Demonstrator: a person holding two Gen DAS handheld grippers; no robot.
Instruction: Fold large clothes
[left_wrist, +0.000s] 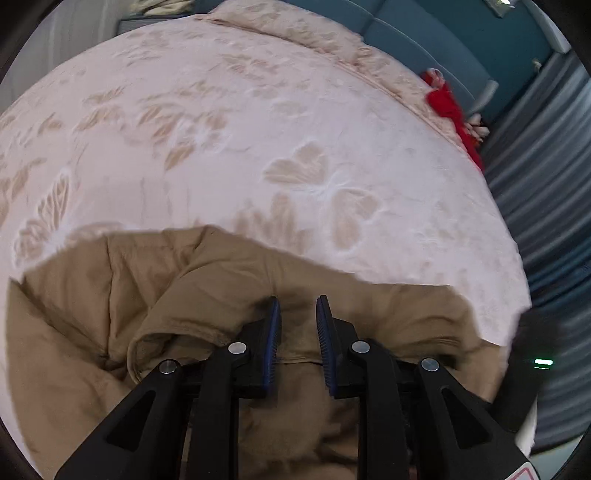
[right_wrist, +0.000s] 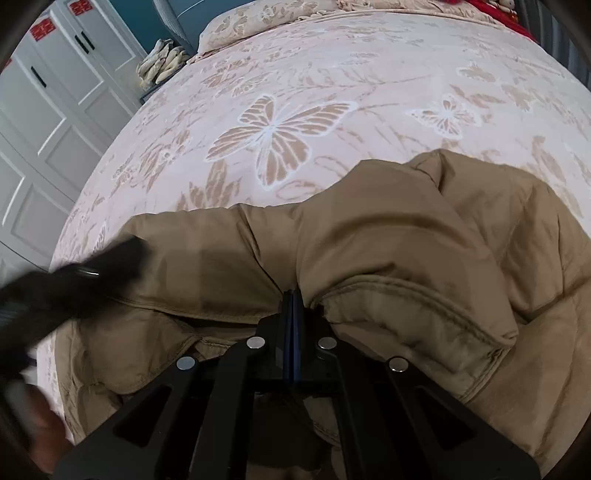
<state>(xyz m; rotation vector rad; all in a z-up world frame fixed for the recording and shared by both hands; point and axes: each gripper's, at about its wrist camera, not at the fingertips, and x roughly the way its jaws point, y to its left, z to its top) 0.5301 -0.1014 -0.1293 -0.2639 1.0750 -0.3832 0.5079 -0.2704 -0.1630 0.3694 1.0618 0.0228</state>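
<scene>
Left gripper (left_wrist: 297, 306): jaws narrowly apart, empty, above jacket hem. Right gripper (right_wrist: 292, 301): clamped together at a fold; whether it pinches cloth, cannot tell. One tan jacket (right_wrist: 388, 258), lower frame; one bedspread (right_wrist: 295, 74), bare across the upper frame.

Nothing is legible; the red stickers (right_wrist: 42, 29) on the wardrobe doors (right_wrist: 55, 110) are blurred.

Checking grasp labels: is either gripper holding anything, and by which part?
Right gripper is shut, pinching a fold of the tan padded jacket near a stitched seam edge. Left gripper is open above the jacket, holding nothing.
</scene>
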